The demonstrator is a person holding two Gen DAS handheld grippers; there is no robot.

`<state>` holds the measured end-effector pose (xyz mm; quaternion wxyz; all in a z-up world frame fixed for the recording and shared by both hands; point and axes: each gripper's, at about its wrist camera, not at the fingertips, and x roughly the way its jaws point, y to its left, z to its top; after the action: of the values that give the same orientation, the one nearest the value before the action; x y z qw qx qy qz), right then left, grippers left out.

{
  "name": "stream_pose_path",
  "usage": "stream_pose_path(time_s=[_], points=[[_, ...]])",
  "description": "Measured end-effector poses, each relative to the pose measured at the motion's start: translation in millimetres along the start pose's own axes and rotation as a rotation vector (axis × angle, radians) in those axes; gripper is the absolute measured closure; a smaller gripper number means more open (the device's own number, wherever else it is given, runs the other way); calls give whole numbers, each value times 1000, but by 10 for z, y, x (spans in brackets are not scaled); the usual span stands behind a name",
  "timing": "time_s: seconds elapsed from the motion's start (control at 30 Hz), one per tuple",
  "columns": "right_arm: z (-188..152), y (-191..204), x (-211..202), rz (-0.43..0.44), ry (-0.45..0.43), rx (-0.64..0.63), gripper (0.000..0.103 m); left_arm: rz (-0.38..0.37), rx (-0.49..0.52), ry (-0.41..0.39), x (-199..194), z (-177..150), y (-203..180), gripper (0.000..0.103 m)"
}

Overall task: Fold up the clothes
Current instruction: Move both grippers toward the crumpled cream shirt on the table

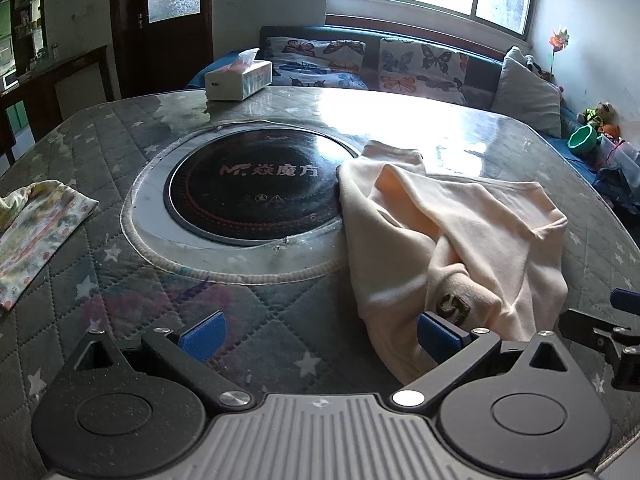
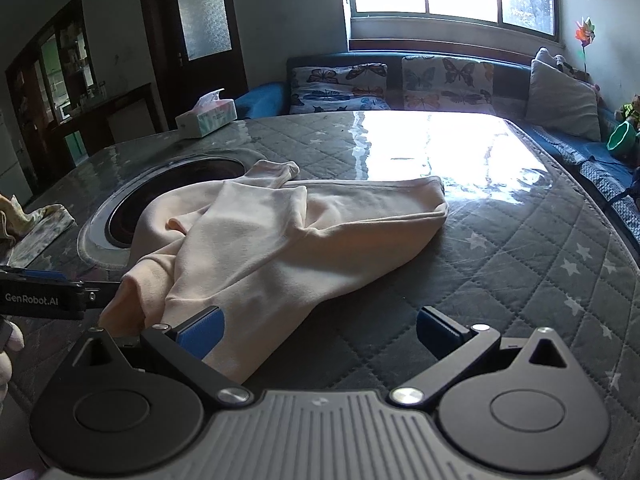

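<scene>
Cream garment (image 1: 452,236) lies crumpled on the quilted counter (image 1: 120,280), its far edge overlapping the round black cooktop (image 1: 256,184). Left gripper (image 1: 320,334): jaws wide, right pad touching the garment's near hem. Right gripper (image 2: 320,332): jaws wide, left pad over the near hem. Floral cloth (image 1: 36,232) lies well apart at left.

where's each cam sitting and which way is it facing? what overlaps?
Left wrist: on the left tongs, low over the table, facing the window; own open blue pads, cream garment right of the hotplate.
Right wrist: on the right tongs, same heading; own open pads, plus the left tongs entering from the left edge.
Shared: garment, hotplate, tissue box, sofa.
</scene>
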<state>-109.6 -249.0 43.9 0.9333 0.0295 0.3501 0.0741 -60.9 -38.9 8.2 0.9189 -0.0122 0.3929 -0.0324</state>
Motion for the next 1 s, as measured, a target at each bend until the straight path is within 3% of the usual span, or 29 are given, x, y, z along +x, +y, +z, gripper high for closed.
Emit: stream_pose_path(time_s=[1.0], points=[[-41,93,-9,19,5,-3,0,11,22,25,13,-26,-80,0]])
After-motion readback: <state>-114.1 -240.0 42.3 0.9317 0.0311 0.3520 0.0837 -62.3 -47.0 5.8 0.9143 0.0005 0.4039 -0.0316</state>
